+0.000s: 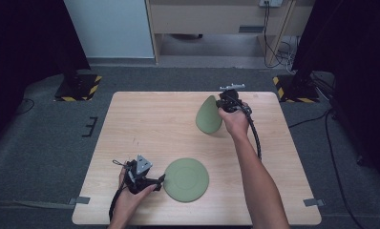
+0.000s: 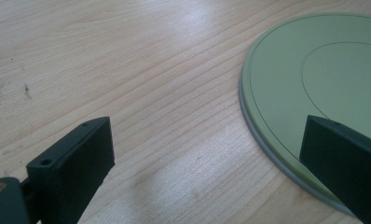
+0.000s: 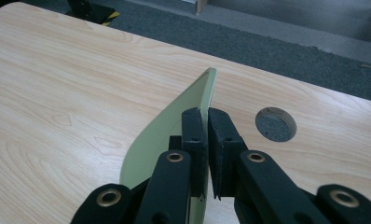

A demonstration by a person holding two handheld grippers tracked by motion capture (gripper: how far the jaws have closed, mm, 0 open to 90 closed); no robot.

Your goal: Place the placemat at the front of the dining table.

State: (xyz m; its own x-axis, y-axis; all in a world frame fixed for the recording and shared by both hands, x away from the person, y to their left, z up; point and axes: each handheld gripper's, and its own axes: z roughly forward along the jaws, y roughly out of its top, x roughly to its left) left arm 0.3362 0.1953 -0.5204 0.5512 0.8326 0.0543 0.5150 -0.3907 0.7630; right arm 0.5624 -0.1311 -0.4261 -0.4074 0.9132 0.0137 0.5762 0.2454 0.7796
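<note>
Light wooden table on grey carpet, dark curtains at both sides, pale wall panel and wooden furniture at the back. Two yellow-black striped stand bases on the floor, one past each far corner of the table. Two grey tape tabs at the near table corners.

Counts: two green plates, two grippers, two forearms coming in from the bottom.

Left side: left gripper held low near the front edge, grey three-cornered plate on top, cable trailing toward the person. Jaws spread wide; in the left gripper view one jaw is over bare wood and the other sits over the rim of the flat plate, nothing pinched between them. Whether that jaw touches the rim, cannot tell.

Centre-front: flat plate lies face up on the table, just beside the left gripper's tips.

Right side, farther back: right gripper clamped narrow on the edge of the tilted plate, jaws nearly closed with the rim between them. Tilted plate stands on edge, lower rim near or on the wood. One round cable hole in the table just beside it.
</note>
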